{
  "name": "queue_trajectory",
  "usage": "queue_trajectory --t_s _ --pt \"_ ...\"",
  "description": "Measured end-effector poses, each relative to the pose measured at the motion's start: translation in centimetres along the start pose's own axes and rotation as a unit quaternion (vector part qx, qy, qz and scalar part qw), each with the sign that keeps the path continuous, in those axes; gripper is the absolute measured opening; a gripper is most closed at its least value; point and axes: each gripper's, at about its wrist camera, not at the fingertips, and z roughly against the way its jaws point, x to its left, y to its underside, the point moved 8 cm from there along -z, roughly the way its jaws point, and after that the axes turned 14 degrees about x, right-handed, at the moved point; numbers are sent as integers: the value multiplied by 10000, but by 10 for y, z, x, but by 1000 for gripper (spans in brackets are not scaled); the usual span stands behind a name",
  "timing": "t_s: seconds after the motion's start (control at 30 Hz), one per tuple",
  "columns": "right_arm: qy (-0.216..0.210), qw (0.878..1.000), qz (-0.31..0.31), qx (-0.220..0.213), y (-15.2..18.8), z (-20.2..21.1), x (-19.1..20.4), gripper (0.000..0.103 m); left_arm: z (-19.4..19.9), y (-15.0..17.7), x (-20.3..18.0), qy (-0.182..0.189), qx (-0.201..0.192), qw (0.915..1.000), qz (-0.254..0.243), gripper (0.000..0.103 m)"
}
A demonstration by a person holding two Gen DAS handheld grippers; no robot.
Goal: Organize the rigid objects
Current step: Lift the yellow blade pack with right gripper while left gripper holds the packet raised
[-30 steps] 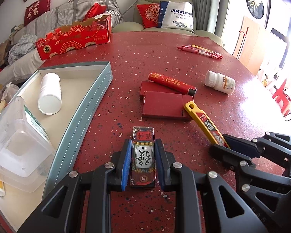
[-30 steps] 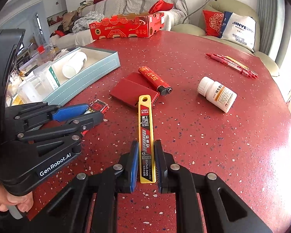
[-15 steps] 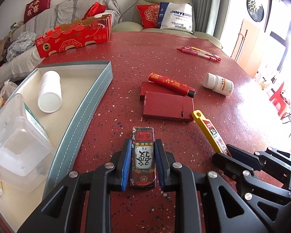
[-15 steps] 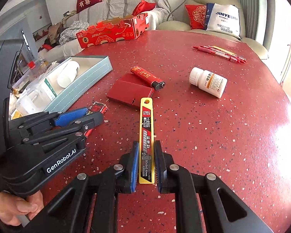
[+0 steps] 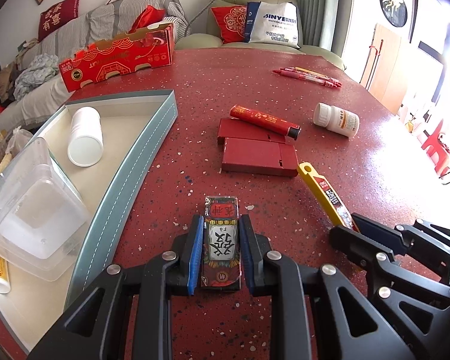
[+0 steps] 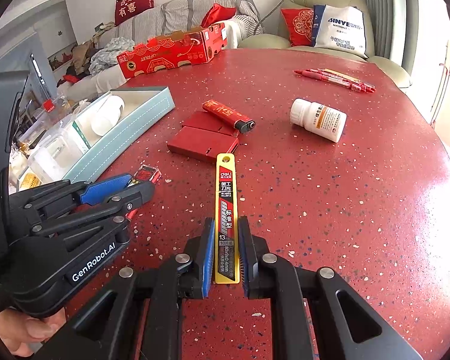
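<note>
My left gripper (image 5: pixel 220 225) is shut on a small decorated box (image 5: pixel 222 240) with a large Chinese character on its face, low over the red speckled table (image 5: pixel 255 69). It also shows in the right wrist view as the left gripper (image 6: pixel 129 184) with that small box (image 6: pixel 148 173) poking out. My right gripper (image 6: pixel 226 225) is shut on the near end of a long yellow cutter-blade case (image 6: pixel 226 198). In the left wrist view the right gripper (image 5: pixel 345 228) stands to the right with the yellow case (image 5: pixel 321 187) slanting away from it.
A blue-grey tray (image 5: pixel 153 138) on the left holds a white bottle (image 5: pixel 85 136) and a clear plastic container (image 5: pixel 33 204). Mid-table lie two flat red boxes (image 5: pixel 258 157), a red lighter (image 5: pixel 264 120), a white pill bottle (image 5: pixel 337 120) and pens (image 5: pixel 309 75). A red carton (image 5: pixel 120 57) stands at the back.
The right gripper has rolled slightly with the yellow case still in it, and the room has shifted in its view. The left gripper and its box have stayed put.
</note>
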Motion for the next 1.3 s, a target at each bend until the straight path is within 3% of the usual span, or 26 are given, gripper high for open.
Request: queue_trajectory --t_s 0.97,1.3 --pt "18 10000 -14 0 -3 -2 -2 16 0 0 0 -23 2 10000 -8 25" --pt "-387 9989 -147 -240 0 7 0 16 0 0 0 17 4 10000 15 25"
